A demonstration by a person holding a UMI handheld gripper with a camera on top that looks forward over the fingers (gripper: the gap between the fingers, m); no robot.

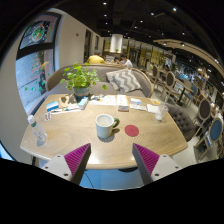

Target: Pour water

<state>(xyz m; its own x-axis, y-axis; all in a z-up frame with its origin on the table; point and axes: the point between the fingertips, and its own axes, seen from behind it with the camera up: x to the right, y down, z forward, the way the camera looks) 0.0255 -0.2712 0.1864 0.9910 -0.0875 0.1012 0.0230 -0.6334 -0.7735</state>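
The tongs (111, 160) are wide apart and hold nothing. Their two fingers with purple pads (76, 156) touch nothing and hang in the air just before the near edge of the light wooden table (95, 146). The gap between them looks down at the table edge and the floor.

A white round mug (105, 125) stands on the table just ahead of the fingers, at about 12 o'clock from them. A small flat red round coaster (131, 129) lies just beside the mug, at its 3 o'clock. A clear glass (160, 110) stands farther off, at about 2 o'clock from the mug, near the far side of the table. A clear plastic bottle (40, 133) stands near the table edge at the mug's 9 o'clock, well apart from it.

A green leafy plant (80, 77) stands at the far side, at about 11 o'clock from the mug. Papers and small books (128, 102) lie beyond the mug; any writing on them is too small to read
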